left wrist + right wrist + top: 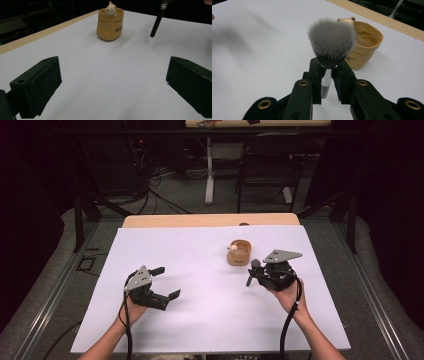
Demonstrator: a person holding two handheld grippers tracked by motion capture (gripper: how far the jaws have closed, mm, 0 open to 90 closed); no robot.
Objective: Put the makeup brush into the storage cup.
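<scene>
one brush [331,47] stands clamped by its silver neck between the right gripper [327,75] fingers, grey bristles up, its black handle [157,21] hanging below, clear of the desk [210,320]. just beyond it sits one tan cup [239,252] with a small pale figure [110,8] on its rim, upright on the white sheet. the left gripper [165,285] is held well apart from the cup and brush, over the sheet's left half, its two fingers [37,87] spread wide with nothing between them. one dark chair [270,165] stands past the desk's far edge.
</scene>
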